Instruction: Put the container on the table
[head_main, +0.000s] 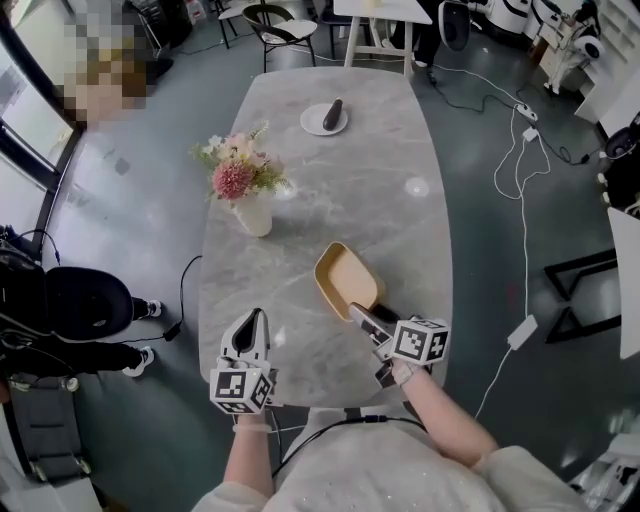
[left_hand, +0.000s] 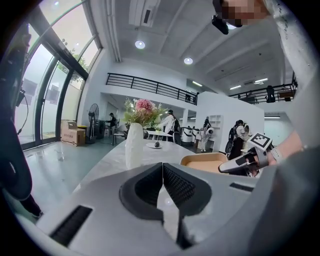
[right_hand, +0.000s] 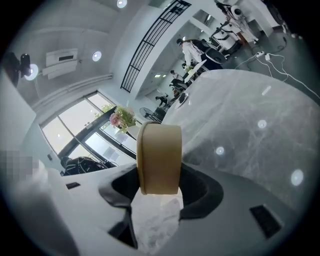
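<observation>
A tan, shallow rounded container (head_main: 347, 280) hangs over the near right part of the grey marble table (head_main: 340, 190), tilted so its inside faces left. My right gripper (head_main: 360, 313) is shut on its near rim. In the right gripper view the container (right_hand: 159, 157) stands edge-on between the jaws of the right gripper (right_hand: 160, 186). Whether it touches the tabletop I cannot tell. My left gripper (head_main: 255, 318) is over the table's near left edge, shut and empty. The left gripper view shows the left gripper (left_hand: 162, 167) with pads together, and the container (left_hand: 205, 161) to the right.
A white vase with pink flowers (head_main: 250, 215) stands left of centre on the table. At the far end lies a white plate with a dark object (head_main: 324, 118). Cables and a power strip (head_main: 522, 112) run over the floor on the right. A seated person's legs (head_main: 80, 330) are at the left.
</observation>
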